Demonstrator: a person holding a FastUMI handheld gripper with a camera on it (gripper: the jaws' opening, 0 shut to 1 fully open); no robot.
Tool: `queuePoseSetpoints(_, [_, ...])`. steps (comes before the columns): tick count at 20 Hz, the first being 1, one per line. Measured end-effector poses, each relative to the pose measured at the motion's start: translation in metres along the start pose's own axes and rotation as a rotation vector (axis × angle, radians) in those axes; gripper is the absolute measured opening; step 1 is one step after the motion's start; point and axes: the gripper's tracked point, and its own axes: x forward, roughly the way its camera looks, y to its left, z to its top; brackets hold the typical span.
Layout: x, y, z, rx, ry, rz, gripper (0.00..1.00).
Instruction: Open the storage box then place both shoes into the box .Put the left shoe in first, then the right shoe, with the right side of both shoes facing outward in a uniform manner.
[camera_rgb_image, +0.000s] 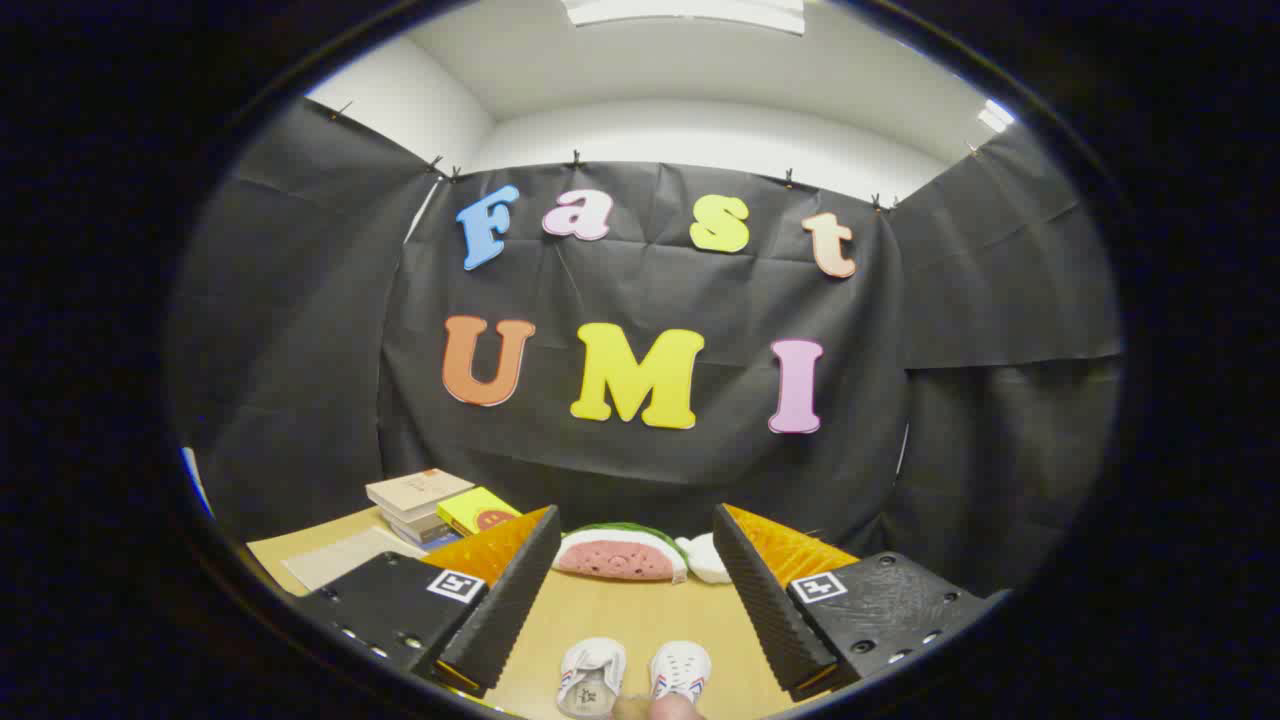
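Two small white shoes with red and blue stripes stand side by side on the wooden table, toes toward me: one shoe (591, 677) on the left and the other shoe (681, 670) on the right. They sit low between my gripper's fingers (510, 600). My gripper (635, 590) is open, raised above the table, with nothing held. A fingertip of a person's hand (668, 708) shows just in front of the right-hand shoe.
A watermelon-slice toy (620, 555) and a white object (706, 560) lie beyond the fingers. A stack of books (420, 500) with a yellow box (478, 510) stands to the far left, beside a sheet of paper (340, 555). The table (640, 620) ends at the black cloth wall.
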Motion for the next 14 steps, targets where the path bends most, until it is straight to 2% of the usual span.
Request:
queuePoseSetpoints(5, [0.007,0.027,0.011,0.032,-0.018,0.077,0.95])
queuePoseSetpoints(14, [0.009,0.04,0.014,0.054,-0.021,0.117,0.95])
